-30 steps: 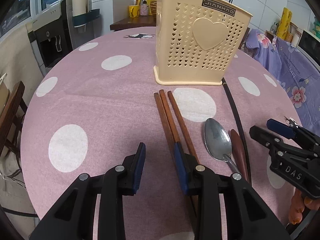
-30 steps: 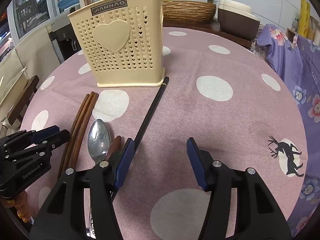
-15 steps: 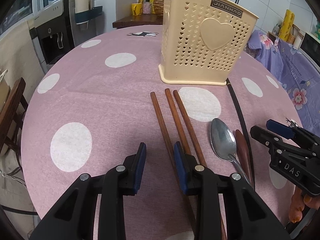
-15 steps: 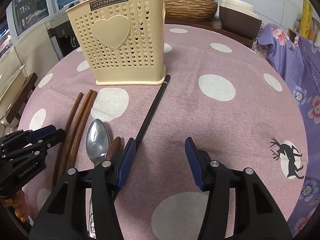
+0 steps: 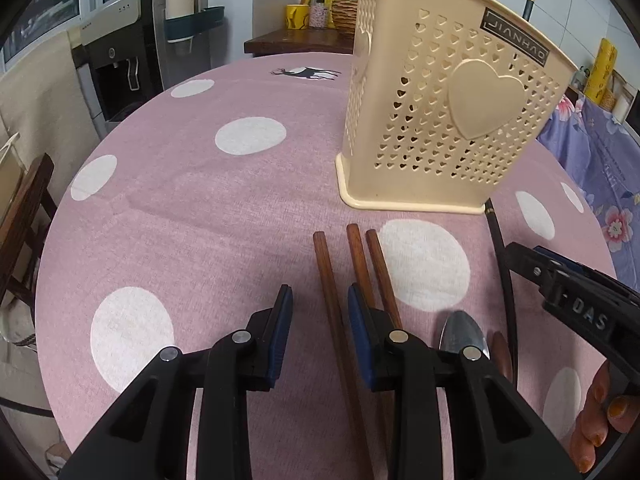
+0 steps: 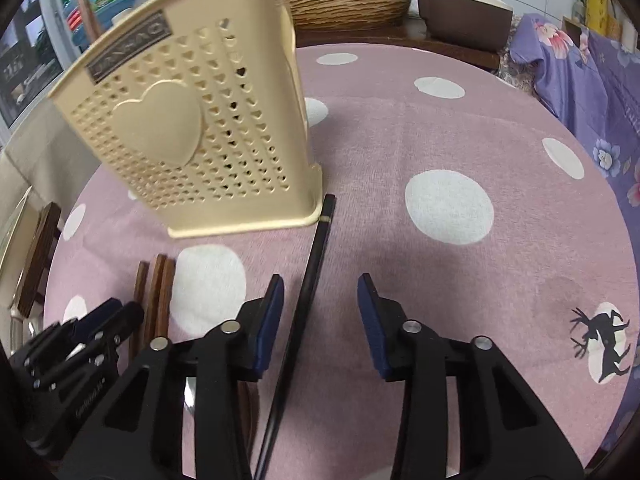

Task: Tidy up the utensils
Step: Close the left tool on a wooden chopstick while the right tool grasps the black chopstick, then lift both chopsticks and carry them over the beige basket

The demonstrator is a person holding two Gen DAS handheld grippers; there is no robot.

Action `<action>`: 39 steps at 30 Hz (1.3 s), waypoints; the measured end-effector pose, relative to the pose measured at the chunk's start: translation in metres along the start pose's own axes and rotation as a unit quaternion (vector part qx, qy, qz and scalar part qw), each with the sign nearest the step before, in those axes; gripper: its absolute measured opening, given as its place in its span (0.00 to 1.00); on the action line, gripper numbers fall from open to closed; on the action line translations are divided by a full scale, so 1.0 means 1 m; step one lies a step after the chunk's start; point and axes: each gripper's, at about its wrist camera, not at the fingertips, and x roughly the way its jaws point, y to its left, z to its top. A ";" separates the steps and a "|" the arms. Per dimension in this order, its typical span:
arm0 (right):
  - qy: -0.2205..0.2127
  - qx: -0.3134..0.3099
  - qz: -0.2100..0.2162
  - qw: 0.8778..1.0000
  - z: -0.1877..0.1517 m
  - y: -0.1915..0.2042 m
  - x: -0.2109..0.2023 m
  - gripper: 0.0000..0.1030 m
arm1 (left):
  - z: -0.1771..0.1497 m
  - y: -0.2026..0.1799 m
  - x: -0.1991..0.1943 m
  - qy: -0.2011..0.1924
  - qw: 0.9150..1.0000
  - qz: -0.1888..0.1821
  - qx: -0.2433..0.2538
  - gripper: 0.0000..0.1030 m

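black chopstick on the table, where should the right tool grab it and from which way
Grip the black chopstick along its bare middle shaft, coming straight down from above. It lies flat, lengthwise between the open right tool fingers, far end near the cream holder, so closing across it should pinch it.

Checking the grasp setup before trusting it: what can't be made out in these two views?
- Spoon handle: left view, behind left gripper.
- Holder contents: both views, walls hide them.
- Holder label: right view, blurred.
- Black chopstick near end: right view, cut by bottom edge.
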 end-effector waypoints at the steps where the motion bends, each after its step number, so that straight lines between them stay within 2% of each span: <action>1: 0.003 -0.001 -0.002 1.000 0.002 0.002 0.004 0.31 | 0.001 -0.001 0.001 -0.001 1.000 0.002 -0.002 0.25; 4: 0.011 -0.010 -0.011 1.000 0.009 0.010 0.014 0.25 | 0.003 -0.001 0.003 -0.005 1.000 0.008 -0.009 0.22; 8: 0.001 -0.016 -0.029 0.999 0.014 0.015 0.020 0.21 | 0.007 -0.001 0.006 -0.007 1.000 0.014 -0.012 0.18; 13: -0.005 -0.016 -0.045 0.999 0.020 0.015 0.025 0.10 | 0.014 -0.001 0.011 -0.006 1.000 0.014 -0.019 0.11; 19: -0.009 -0.019 -0.042 0.999 0.025 0.012 0.028 0.10 | 0.016 -0.001 0.013 -0.009 1.000 0.016 -0.017 0.09; 23: -0.009 -0.003 -0.023 1.000 0.026 0.004 0.026 0.09 | 0.016 0.001 0.013 -0.010 1.000 0.011 -0.020 0.09; 29: -0.042 -0.013 -0.011 0.999 0.026 0.002 0.002 0.09 | 0.017 0.007 0.012 -0.015 0.999 -0.008 -0.030 0.09; 34: -0.078 -0.022 0.008 0.997 0.021 -0.004 -0.031 0.08 | 0.015 0.009 -0.004 -0.041 0.999 -0.017 -0.031 0.09; 39: -0.114 -0.024 0.038 0.992 0.017 -0.012 -0.075 0.08 | 0.017 0.013 -0.028 -0.068 0.996 -0.045 -0.037 0.09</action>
